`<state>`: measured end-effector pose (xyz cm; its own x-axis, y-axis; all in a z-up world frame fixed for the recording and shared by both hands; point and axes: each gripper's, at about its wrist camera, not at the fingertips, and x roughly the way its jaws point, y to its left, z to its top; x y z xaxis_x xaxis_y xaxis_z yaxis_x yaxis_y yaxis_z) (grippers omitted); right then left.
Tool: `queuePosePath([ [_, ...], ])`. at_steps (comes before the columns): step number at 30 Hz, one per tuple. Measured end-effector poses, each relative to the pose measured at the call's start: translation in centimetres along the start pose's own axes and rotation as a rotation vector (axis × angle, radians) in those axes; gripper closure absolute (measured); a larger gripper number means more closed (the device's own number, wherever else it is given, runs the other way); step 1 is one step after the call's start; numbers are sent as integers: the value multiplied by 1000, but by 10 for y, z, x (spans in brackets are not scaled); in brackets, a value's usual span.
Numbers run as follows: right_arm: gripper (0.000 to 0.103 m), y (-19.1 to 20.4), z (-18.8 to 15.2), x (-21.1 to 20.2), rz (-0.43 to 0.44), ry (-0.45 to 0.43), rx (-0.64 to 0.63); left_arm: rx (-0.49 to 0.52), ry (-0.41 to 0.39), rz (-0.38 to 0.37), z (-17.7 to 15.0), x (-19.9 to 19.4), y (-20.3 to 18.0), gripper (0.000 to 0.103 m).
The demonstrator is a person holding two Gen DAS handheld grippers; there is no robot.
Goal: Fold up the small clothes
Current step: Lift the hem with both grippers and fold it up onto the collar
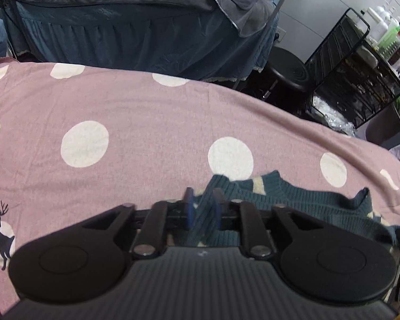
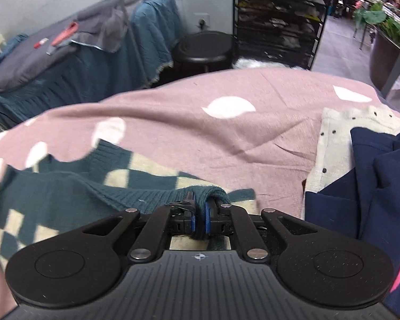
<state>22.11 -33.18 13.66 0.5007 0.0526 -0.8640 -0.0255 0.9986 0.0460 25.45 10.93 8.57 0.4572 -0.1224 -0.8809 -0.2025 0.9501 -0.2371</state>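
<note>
A teal knit sweater (image 1: 280, 200) with cream checks lies on a pink bedsheet (image 1: 146, 112) with white dots. My left gripper (image 1: 203, 200) has its jaws a little apart, and a ribbed teal strip of the sweater runs loosely between the blue pads, with a gap on the left side. In the right wrist view the same sweater (image 2: 66, 186) spreads to the left over the sheet (image 2: 226, 138). My right gripper (image 2: 199, 208) is shut on a rolled teal edge of it. Below both grippers the fabric is hidden.
A cream dotted garment (image 2: 333, 144) and a navy garment (image 2: 373, 186) are piled at the sheet's right. Beyond the far edge stand a second bed with a teal skirt (image 1: 120, 26), a black stool (image 1: 288, 72) and a black wire rack (image 1: 346, 66).
</note>
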Motion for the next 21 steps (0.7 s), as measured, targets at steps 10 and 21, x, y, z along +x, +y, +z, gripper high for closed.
queuePosePath([
  [10,92,1,-1,11,-20,26,8,191,92,52,-10,41,-35,52],
  [21,73,8,3,15,-49,48,-23,207,99,161,-5,57,-33,94],
])
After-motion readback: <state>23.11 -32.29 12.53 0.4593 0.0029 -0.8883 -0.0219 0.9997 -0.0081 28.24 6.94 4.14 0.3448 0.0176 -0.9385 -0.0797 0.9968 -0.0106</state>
